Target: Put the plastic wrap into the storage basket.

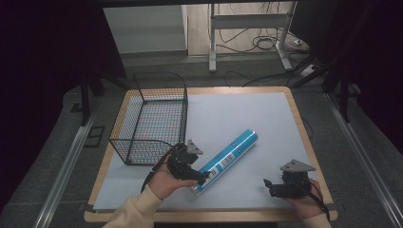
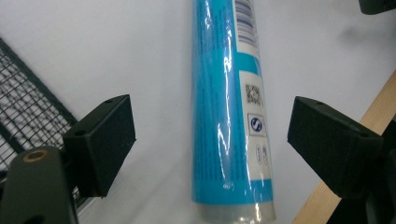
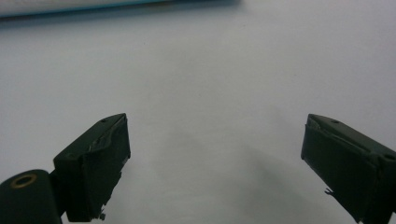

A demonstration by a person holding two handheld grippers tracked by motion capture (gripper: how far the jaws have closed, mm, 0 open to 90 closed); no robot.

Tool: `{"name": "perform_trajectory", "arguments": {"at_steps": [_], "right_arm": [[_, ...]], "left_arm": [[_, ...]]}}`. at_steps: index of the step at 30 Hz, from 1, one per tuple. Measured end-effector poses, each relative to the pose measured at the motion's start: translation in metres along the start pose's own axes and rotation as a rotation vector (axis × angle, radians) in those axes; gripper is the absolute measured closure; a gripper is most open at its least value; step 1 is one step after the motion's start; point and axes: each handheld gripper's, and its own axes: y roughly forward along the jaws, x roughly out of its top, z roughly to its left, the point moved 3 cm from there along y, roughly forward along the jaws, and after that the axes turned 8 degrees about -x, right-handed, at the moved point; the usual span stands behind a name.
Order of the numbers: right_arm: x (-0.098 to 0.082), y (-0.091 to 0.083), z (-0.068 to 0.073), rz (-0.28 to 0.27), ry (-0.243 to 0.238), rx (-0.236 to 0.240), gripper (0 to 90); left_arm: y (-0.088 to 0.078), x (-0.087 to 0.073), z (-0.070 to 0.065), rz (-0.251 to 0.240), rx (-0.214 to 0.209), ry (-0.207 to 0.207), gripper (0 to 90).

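- The long blue cylindrical tube with a white printed label and clear wrap (image 1: pixel 227 160) is lying flat on the pale grey table mat (image 1: pixel 247 114), slanted, with its near end toward the front edge of the table and its far end toward the middle of the mat.
- The left gripper (image 1: pixel 202 176) is positioned at the near end of the tube. In the left gripper view its jaws are spread wide, one on each side of the tube (image 2: pixel 231 112), and a clear gap is left between each pad and the wrap; nothing is held.
- The right gripper (image 1: pixel 269 185) is resting low over bare mat near the front right corner, well apart from the tube, with its jaws wide and empty.
- The black wire-mesh basket (image 1: pixel 152 118) stands empty at the left of the mat, near the left gripper; it is judged to be the likely destination.
- For a sound grasp, the jaws should be lowered until the pads flank the widest part of the tube, then closed squarely across its axis.
- The wrap looks glossy, so slipping is to be expected; a grip nearer the tube's middle is advised, since an end grip is likely to let the far end droop.
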Motion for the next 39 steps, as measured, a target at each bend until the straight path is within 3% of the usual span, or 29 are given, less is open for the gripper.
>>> {"name": "perform_trajectory", "arguments": {"at_steps": [14, 23, 39], "right_arm": [[0.001, 0.0, 0.0, -0.004, -0.002, -0.003, 8.4], [0.001, -0.001, 0.0, -0.007, 0.0, -0.003, 8.6], [0.001, -0.001, -0.001, -0.012, 0.002, -0.002, 8.7]], "left_arm": [[0.015, 0.023, -0.004, 0.02, -0.012, 0.019, 14.4], [0.03, 0.033, -0.006, 0.061, -0.021, 0.034, 14.0], [0.053, 0.05, -0.005, 0.114, -0.021, 0.02, 13.9]]}}
